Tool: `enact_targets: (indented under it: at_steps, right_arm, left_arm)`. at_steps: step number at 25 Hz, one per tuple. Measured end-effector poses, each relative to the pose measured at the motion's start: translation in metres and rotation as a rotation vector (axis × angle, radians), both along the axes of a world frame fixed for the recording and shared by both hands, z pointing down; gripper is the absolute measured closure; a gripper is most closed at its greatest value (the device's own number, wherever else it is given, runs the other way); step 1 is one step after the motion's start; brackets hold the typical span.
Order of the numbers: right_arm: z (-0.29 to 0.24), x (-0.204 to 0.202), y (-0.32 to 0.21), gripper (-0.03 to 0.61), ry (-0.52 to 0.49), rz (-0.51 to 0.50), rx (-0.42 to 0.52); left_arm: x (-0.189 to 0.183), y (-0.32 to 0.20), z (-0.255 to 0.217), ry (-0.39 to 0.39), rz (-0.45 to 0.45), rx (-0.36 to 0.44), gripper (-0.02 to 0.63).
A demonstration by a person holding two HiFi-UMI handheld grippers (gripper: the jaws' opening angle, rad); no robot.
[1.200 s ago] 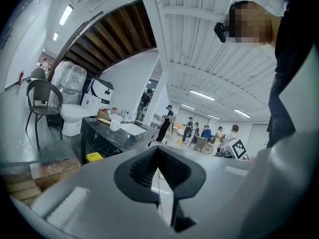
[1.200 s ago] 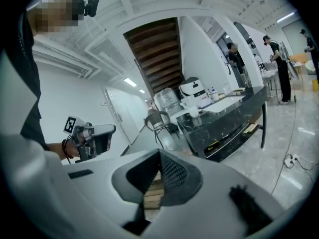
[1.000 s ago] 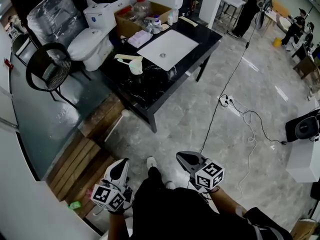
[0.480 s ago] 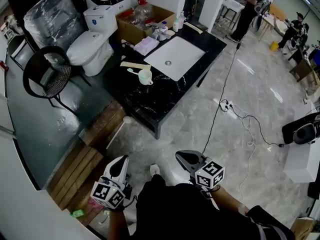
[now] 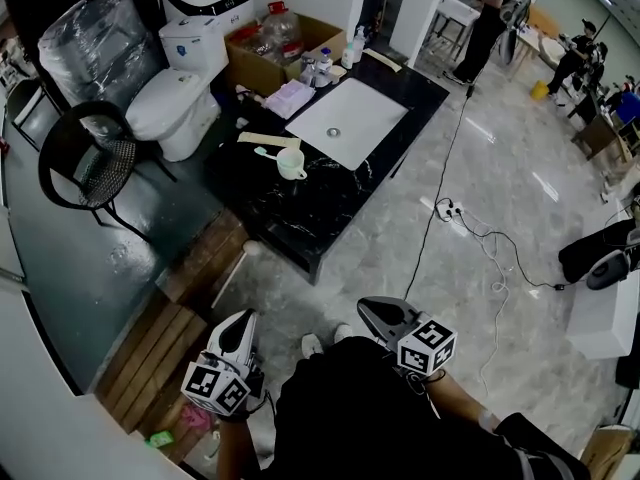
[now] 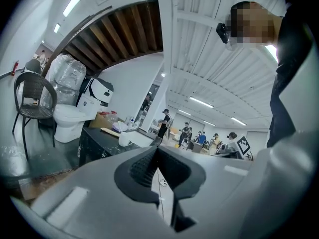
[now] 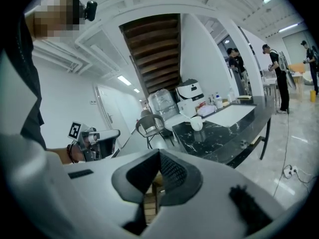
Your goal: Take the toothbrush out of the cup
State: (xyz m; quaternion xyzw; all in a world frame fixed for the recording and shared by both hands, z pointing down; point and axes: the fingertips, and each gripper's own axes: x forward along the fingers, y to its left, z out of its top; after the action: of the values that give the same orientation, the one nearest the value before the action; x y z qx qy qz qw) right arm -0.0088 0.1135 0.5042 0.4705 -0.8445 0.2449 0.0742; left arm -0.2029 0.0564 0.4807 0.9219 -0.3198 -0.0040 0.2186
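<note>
Across the grey floor, well ahead of me, a black counter [image 5: 312, 210] carries the cup [image 5: 292, 165] with the toothbrush [image 5: 264, 152] slanting out leftward, while my left gripper [image 5: 240, 320], arguably nearer, and right gripper [image 5: 372, 310] hang clenched, empty.

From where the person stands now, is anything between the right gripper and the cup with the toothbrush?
Nothing visible does. Only open floor and bare black countertop lie between the right gripper and the white cup holding the toothbrush.
</note>
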Motion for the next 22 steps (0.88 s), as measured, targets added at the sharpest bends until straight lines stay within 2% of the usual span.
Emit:
enact_targets:
  at_steps: [9, 14, 22]
  right_arm:
    - [0.015, 0.013, -0.011, 0.565, -0.019, 0.023, -0.019]
    - [0.018, 0.026, -0.031, 0.565, -0.035, 0.021, -0.009]
    - [0.027, 0.049, -0.083, 0.565, -0.066, -0.020, -0.022]
  left_arm:
    - [0.019, -0.018, -0.001, -0.019, 0.030, -0.010, 0.604]
    - [0.031, -0.032, -0.003, -0.030, 0.042, 0.012, 0.604]
    - [0.056, -0.073, 0.000, -0.058, 0.002, -0.019, 0.604]
